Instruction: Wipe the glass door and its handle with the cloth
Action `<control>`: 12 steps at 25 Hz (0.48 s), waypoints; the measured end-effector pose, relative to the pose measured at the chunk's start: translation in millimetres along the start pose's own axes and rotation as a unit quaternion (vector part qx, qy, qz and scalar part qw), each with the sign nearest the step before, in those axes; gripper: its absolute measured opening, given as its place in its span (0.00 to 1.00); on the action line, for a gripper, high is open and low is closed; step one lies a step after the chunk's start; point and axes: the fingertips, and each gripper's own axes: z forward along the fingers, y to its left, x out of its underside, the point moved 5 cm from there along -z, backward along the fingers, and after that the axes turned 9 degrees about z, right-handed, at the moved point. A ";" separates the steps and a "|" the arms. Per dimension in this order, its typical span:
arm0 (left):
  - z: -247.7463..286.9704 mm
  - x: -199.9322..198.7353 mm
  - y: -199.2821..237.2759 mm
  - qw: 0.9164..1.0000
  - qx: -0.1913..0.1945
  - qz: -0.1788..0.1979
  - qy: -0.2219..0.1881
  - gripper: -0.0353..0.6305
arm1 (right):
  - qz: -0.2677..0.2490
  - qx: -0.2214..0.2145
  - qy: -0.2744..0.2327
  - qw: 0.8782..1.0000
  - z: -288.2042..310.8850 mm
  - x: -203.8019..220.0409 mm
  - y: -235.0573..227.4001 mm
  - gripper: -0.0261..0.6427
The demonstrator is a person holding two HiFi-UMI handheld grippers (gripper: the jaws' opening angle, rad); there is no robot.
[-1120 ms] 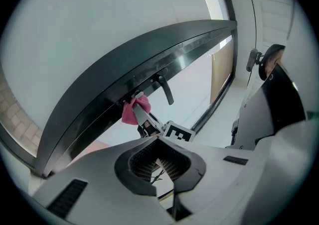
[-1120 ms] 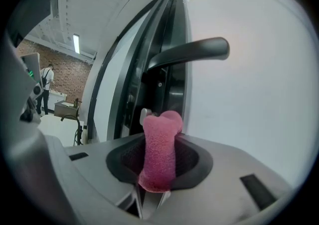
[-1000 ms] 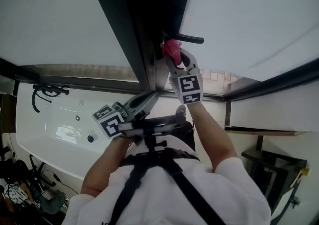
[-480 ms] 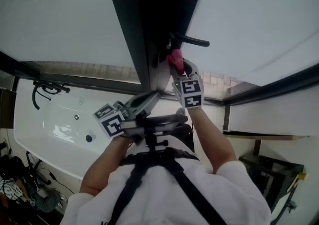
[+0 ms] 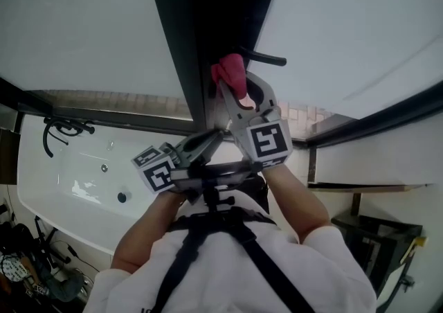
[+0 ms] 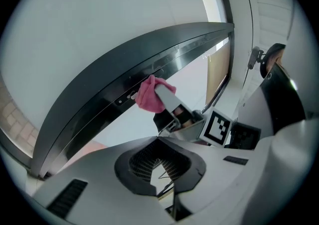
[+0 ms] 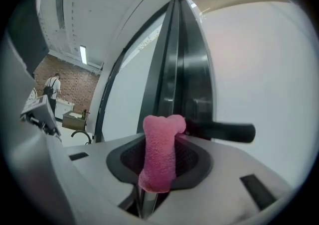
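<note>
Item, mine: right gripper (image 5: pixel 232 87) pinching the pink cloth (image 5: pixel 229 71) at the dark door frame (image 5: pixel 178 34) just beside the lever handle (image 5: pixel 268 59), apparently to wipe it; left gripper (image 5: pixel 213 136) pressed together, empty, held low, likely to stay clear.

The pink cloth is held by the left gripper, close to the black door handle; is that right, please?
Not quite: the right gripper view shows the right gripper holding the pink cloth, close to the black door handle.
</note>
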 end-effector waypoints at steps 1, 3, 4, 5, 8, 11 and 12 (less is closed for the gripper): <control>0.0 0.3 -0.4 1.000 0.001 0.000 0.000 0.04 | 0.007 0.001 -0.012 1.000 1.6 -11.8 0.6 0.21; -0.3 1.0 -0.9 1.000 0.003 0.001 0.001 0.04 | 0.020 0.004 -0.041 0.999 4.3 -38.1 -0.1 0.20; -0.6 1.2 -0.9 1.000 0.003 0.002 0.000 0.04 | 0.024 0.006 -0.058 0.998 5.6 -52.4 -1.4 0.21; -0.9 1.2 -1.0 1.000 0.003 0.002 0.000 0.04 | 0.025 0.011 -0.077 0.997 7.1 -67.3 -3.7 0.21; -2.5 0.5 -1.1 1.000 0.000 0.003 -0.002 0.04 | 0.018 0.028 -0.131 0.991 12.3 -111.4 -14.6 0.20; -5.2 0.3 -0.8 1.000 -0.002 0.005 -0.005 0.04 | 0.010 0.048 -0.170 0.984 17.6 -144.9 -24.9 0.21; -6.0 0.4 -0.4 1.000 -0.002 0.005 -0.006 0.04 | 0.008 0.053 -0.178 0.983 19.6 -152.0 -28.0 0.20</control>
